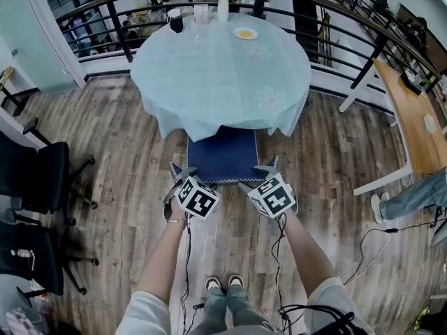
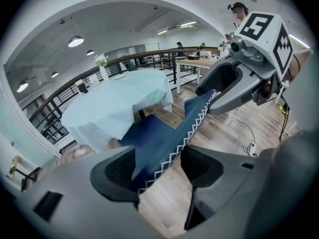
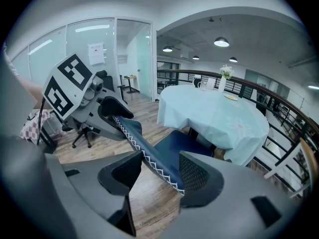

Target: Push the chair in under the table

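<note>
left gripper [image 2: 158, 167]: jaws spread, straddling the top edge of the chair's backrest at its left end. Fabric lies against one pad [image 2: 117, 173]; there's a gap to the other, so no pinch.
right gripper [image 3: 158, 176]: same at the right end of the backrest. Jaws apart, trim edge running between them, resting on the right pad [image 3: 197, 176], clear of the left one.
chair [image 1: 222, 155]: dark blue, white zigzag stitching along the backrest edge. It faces the table. The front of the seat is under the near hem of the cloth; the rear of the seat and the backrest are out on the floor.
table [image 1: 209, 75]: round, with a pale blue cloth hanging over the rim.
on table: vase of white flowers [image 1: 224, 0] at the far edge, small yellow plate [image 1: 245, 33] just right of it, dark jug [image 1: 175, 21] at the far-left edge.
person: stands right behind the chair, both forearms out, shoes [image 1: 224, 283] on the wood floor [image 1: 126, 159].
surroundings: black office chairs [image 1: 35, 180] off to the left, wooden desk [image 1: 415, 117] to the right, curved railing [image 1: 105, 19] behind the table.
</note>
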The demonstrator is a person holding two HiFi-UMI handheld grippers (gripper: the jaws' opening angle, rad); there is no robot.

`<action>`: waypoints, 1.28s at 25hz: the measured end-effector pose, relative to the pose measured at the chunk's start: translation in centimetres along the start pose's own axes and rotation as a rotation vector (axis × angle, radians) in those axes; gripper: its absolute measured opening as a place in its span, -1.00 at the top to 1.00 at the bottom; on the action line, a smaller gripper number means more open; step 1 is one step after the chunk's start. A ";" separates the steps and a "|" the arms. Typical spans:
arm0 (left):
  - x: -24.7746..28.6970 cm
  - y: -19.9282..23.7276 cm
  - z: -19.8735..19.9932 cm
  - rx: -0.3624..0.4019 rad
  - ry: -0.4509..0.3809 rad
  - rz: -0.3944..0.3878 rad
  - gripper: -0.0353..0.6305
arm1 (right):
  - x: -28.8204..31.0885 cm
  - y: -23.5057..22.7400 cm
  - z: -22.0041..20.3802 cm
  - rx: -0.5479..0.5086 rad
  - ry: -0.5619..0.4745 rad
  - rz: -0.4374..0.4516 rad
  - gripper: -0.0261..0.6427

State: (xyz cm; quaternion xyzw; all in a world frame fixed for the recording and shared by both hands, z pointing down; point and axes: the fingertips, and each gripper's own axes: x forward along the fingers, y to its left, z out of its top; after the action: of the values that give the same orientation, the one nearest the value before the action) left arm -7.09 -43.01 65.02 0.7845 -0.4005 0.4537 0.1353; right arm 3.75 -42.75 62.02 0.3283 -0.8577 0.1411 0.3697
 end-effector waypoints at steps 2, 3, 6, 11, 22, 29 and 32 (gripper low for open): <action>0.2 0.1 0.2 -0.001 0.006 0.004 0.06 | 0.0 -0.2 -0.1 0.013 0.018 0.001 0.25; 0.3 0.0 0.2 -0.003 0.011 0.000 0.06 | 0.0 -0.3 -0.1 0.019 0.026 0.003 0.25; 0.1 -0.2 -0.1 0.013 0.017 -0.008 0.06 | 0.1 0.0 -0.2 0.015 0.022 0.004 0.25; -2.0 -0.8 -0.1 0.169 -0.041 0.120 0.10 | -2.2 0.9 0.3 0.050 -0.084 -0.045 0.25; -9.4 -9.4 -1.9 0.130 -0.242 0.071 0.47 | -8.5 6.7 -3.6 0.230 -0.167 -0.043 0.32; -15.4 -14.2 -5.0 -0.083 -0.325 0.016 0.75 | -13.8 10.6 -6.9 0.431 -0.222 -0.115 0.81; -18.6 -15.9 -5.7 -0.158 -0.379 0.031 0.88 | -16.8 12.0 -7.3 0.416 -0.269 -0.191 0.84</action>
State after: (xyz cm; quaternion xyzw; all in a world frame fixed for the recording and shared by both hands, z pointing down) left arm -3.58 -20.10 55.34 0.8364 -0.4653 0.2670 0.1118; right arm 8.23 -22.55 54.84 0.4924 -0.8169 0.2340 0.1886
